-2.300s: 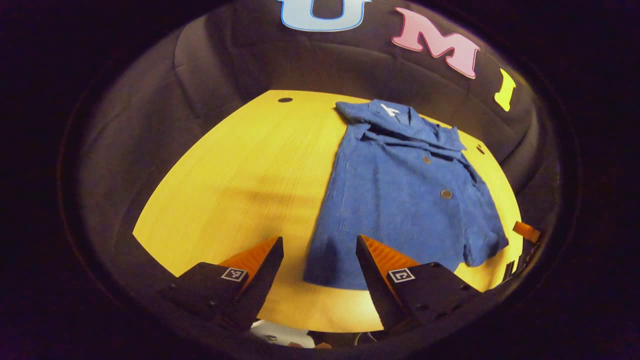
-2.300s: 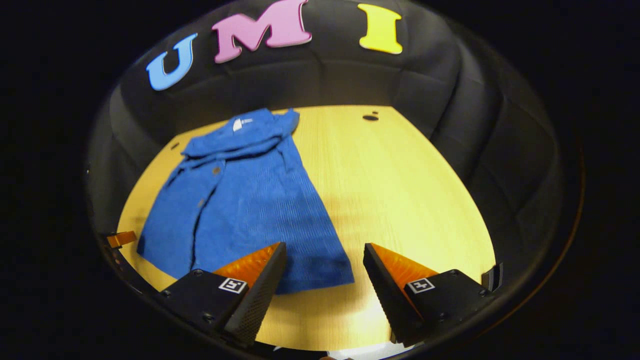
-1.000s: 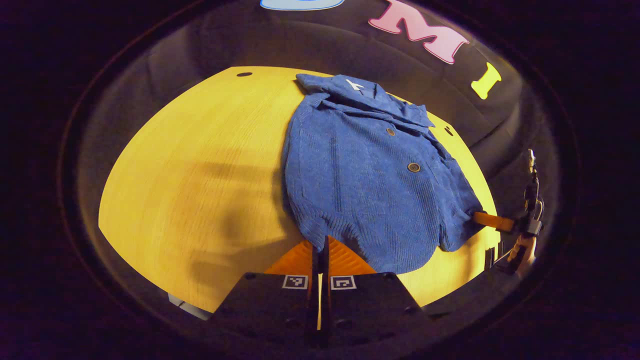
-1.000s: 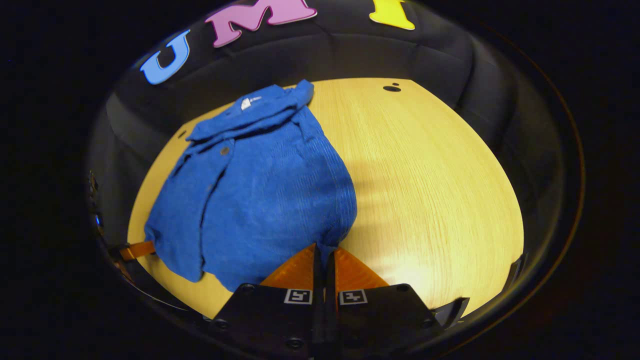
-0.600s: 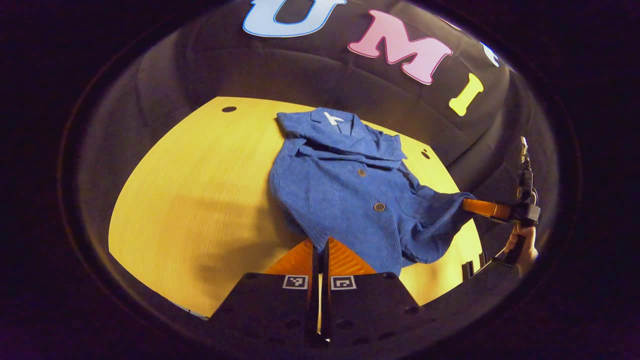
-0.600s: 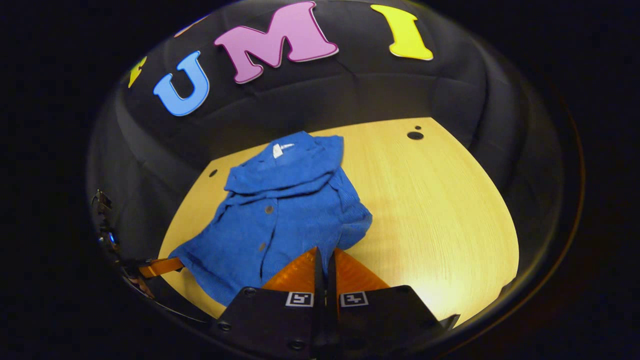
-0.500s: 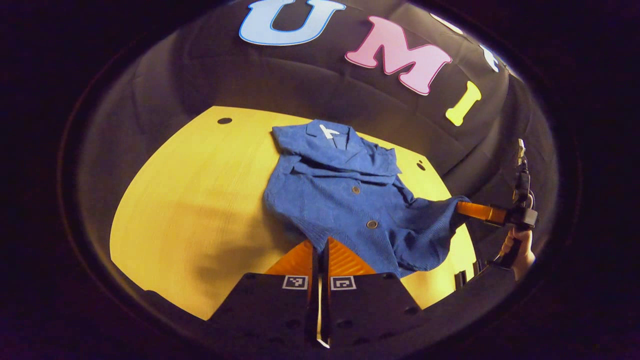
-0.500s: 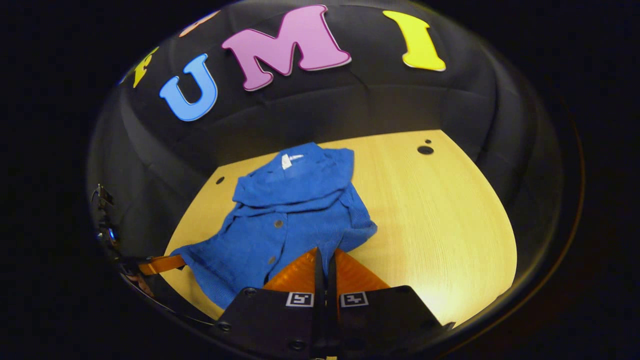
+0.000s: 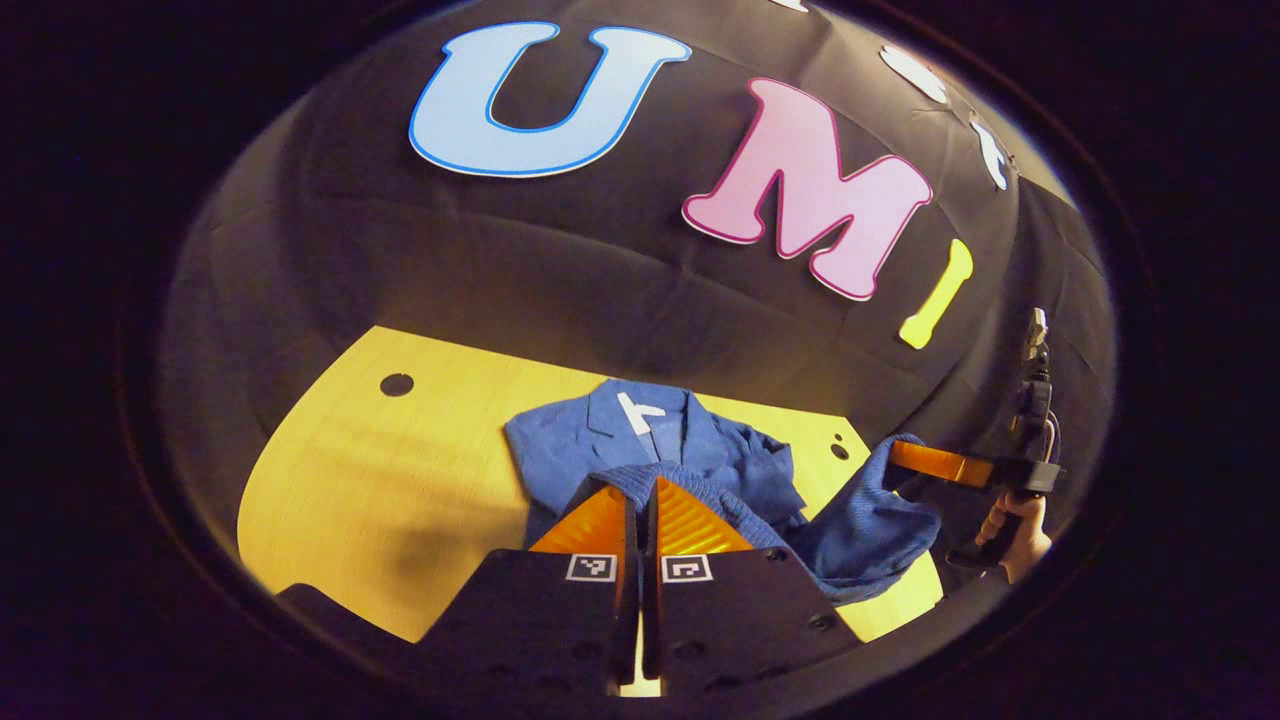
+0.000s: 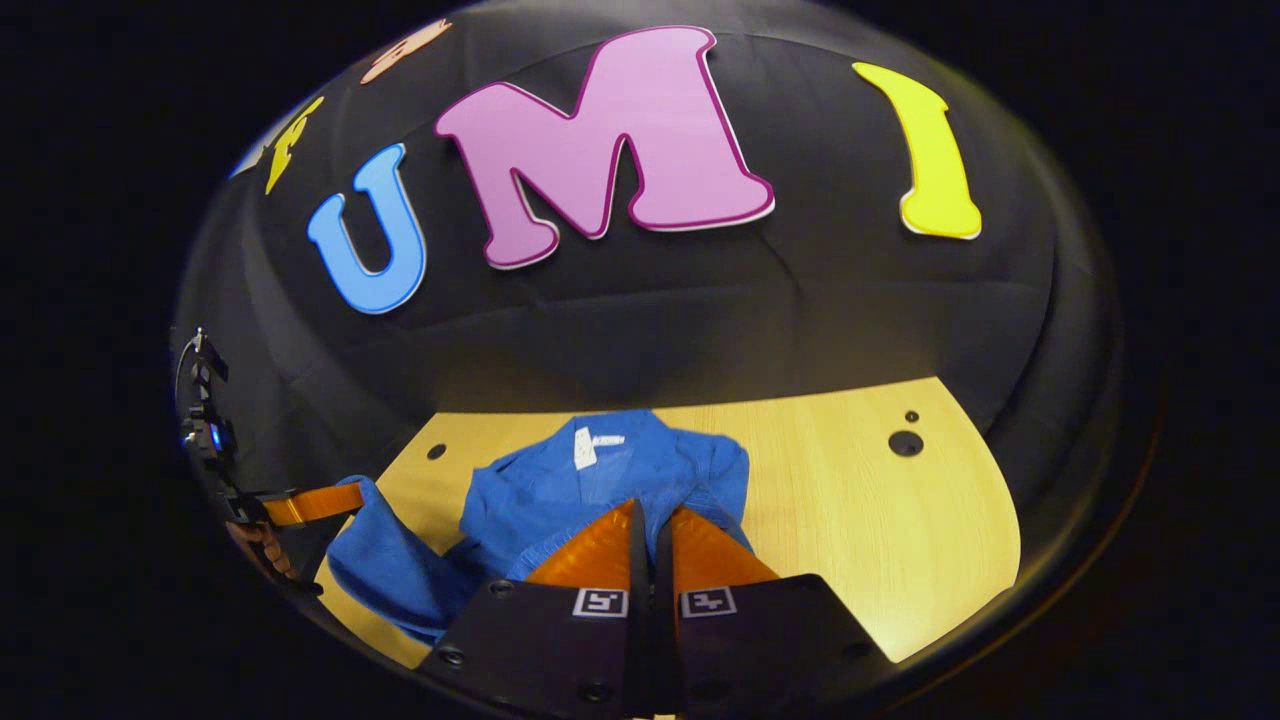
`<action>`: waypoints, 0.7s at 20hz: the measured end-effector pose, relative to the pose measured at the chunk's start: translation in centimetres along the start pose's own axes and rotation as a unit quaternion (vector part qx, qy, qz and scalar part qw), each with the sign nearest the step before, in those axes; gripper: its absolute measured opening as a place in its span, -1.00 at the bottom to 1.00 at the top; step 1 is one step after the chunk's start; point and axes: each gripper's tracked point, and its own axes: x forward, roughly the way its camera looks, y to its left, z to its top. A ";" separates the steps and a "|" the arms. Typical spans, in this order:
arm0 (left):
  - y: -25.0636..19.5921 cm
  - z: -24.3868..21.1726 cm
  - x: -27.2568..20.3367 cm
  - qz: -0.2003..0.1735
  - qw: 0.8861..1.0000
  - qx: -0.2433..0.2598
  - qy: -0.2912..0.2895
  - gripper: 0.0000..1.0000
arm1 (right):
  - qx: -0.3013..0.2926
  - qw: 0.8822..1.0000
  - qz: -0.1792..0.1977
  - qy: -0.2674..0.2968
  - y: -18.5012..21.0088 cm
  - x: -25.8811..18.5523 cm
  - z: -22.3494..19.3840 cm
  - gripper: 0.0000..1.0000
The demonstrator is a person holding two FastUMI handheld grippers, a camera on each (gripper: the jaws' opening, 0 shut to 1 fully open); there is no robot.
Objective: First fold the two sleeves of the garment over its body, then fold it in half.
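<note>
Dim, warm overhead light brightens the table (image 10: pixel 880 540); fisheye edges bend and darken.

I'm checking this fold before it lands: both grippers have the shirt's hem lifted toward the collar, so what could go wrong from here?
1. The hem sags between the left gripper and the right gripper, so the shirt may land with a crooked, bunched fold.
2. Each gripper seems to pinch just a small bit of cloth; a corner could slip out mid-carry.
3. The collar end lies loose on the table, so pulling might drag it.
</note>
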 end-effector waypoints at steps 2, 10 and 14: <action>1.9 2.6 3.1 0.015 1.000 0.018 -0.020 -1.00 | 0.001 1.000 -0.008 -0.009 -1.0 3.3 2.0 -0.92; 10.0 8.5 19.0 0.066 0.990 0.084 -0.091 -1.00 | -0.030 0.993 -0.108 -0.035 -8.8 17.4 3.1 -0.92; 9.5 6.7 23.5 0.095 0.986 0.116 -0.065 -0.72 | -0.038 0.986 -0.164 -0.013 -11.9 21.5 -0.7 -0.40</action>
